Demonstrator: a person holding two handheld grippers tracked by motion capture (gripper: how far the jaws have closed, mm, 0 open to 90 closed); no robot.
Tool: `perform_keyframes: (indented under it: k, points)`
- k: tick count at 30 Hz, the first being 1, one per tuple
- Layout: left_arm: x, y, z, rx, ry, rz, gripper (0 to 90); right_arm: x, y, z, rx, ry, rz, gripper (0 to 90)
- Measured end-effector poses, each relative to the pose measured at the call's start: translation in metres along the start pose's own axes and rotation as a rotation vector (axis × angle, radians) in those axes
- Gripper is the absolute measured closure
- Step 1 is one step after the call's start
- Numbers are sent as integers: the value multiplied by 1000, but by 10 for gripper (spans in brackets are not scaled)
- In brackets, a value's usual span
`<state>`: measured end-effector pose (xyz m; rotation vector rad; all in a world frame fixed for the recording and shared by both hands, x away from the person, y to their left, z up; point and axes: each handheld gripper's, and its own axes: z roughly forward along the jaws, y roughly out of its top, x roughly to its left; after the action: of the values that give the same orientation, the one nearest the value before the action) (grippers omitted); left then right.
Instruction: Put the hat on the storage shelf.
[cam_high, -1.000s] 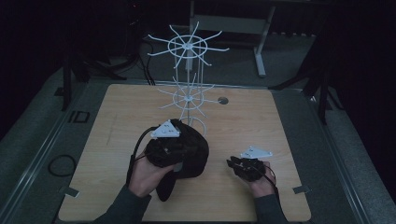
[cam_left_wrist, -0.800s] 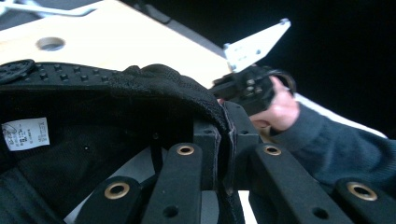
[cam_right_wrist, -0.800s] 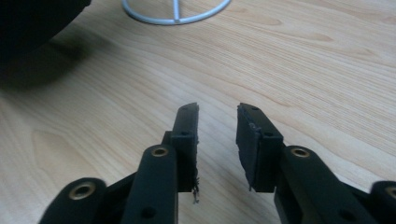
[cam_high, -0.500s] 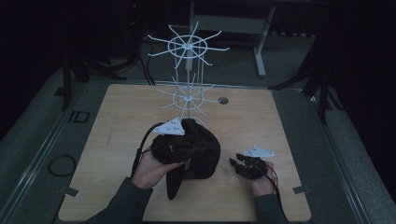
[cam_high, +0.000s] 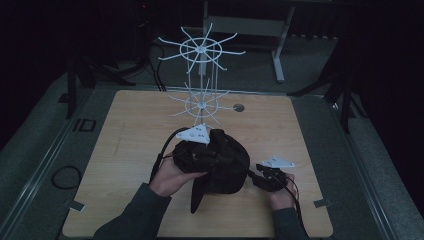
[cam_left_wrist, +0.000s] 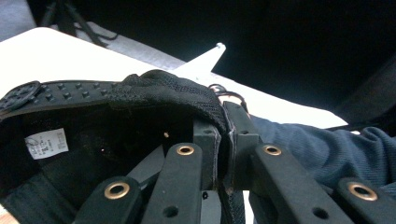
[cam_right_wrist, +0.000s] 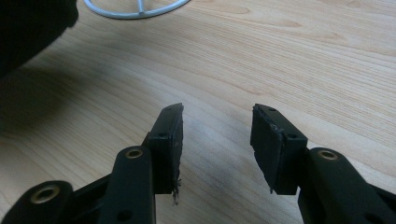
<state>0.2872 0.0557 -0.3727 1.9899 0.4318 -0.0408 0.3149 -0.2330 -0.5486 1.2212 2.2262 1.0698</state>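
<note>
A black cap hangs just above the wooden table, its brim pointing toward the front edge. My left gripper is shut on the cap's rim; in the left gripper view the jaws pinch the mesh band beside the studded back strap. My right gripper sits low at the cap's right side. Its jaws have just been opening and stand apart over bare wood with nothing between them. A dark edge of the cap shows at that view's upper left.
A white wire rack with two tiers of radiating hooks stands at the table's far middle, its ring base just beyond the right gripper. A small round hole lies right of it. Cables and metal stand legs surround the table.
The left hand has carried the cap to the right, closer to the right gripper, and the brim has swung down toward the front edge. The right hand has stayed in place.
</note>
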Motion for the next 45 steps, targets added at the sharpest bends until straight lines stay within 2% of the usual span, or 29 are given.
perform_keyframes:
  k: [6, 16, 25, 45]
  points:
    - [0, 9, 10, 17, -43, 21, 853, 1, 0, 1, 5, -9, -5, 532]
    - [2, 32, 15, -4, -96, 56, 852, 0, -1, 2, 10, -13, -8, 530]
    - [3, 54, 9, -35, -116, 84, 852, 1, -2, 4, 22, -6, -7, 529]
    - [3, 96, -9, -81, -126, 135, 851, 2, -2, 6, 39, -3, -11, 527]
